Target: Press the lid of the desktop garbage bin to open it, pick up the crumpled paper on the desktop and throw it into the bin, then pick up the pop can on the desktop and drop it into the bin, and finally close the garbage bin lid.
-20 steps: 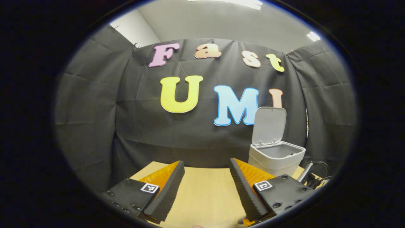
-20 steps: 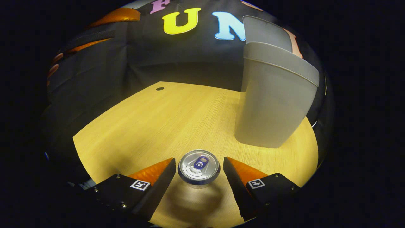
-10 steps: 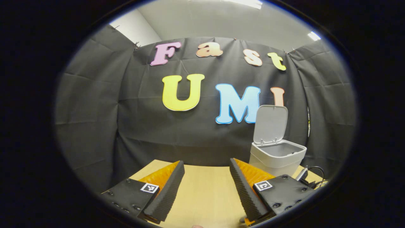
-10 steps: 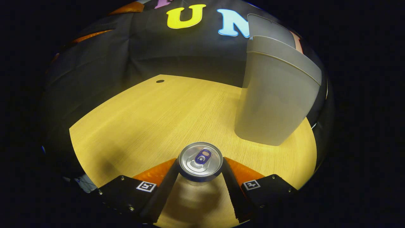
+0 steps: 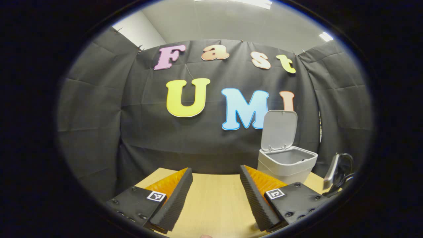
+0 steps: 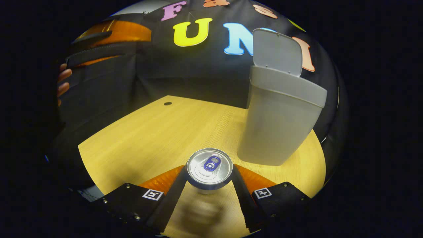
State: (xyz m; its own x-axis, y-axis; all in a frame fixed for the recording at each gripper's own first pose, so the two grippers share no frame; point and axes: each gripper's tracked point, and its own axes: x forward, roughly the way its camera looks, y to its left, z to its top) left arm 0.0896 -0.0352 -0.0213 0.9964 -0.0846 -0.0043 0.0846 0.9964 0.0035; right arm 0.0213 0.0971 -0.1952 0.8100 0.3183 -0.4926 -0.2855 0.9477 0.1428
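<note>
1. Your right tool point(image 6: 209, 183) is clamped on the silver aluminium pop can with the blue pull tab point(image 6: 209, 168), both fingers pressing its sides, at the lower centre of the right gripper view. The blur under the can suggests it's off the light wooden surface point(image 6: 158, 138), though I can't tell for sure.
2. Your left tool point(image 5: 216, 195) sits wide with nothing between the fingers, lower centre of the left gripper view.
3. The pale grey plastic desktop bin point(image 6: 279, 124) stands right of centre in the right gripper view, just past the can. Its flip lid point(image 6: 277, 53) is upright and open, upper right. In the left gripper view the bin point(image 5: 287, 164) is at the lower right, mouth clear.
4. Step in hand, by my read: carry the can to the bin. Keep the grip firm; thin metal is slick and dents easily. Lift above the rim first, centre over the opening, then release. Don't knock the raised lid.
5. Keep the left tool out of the path, ready for the lid.
6. Counts: one can, one bin, one lid, two tools, one small dark hole in the surface point(image 6: 167, 103). A hand point(image 6: 62, 84) grips the far tool at the upper left of the right gripper view.
</note>
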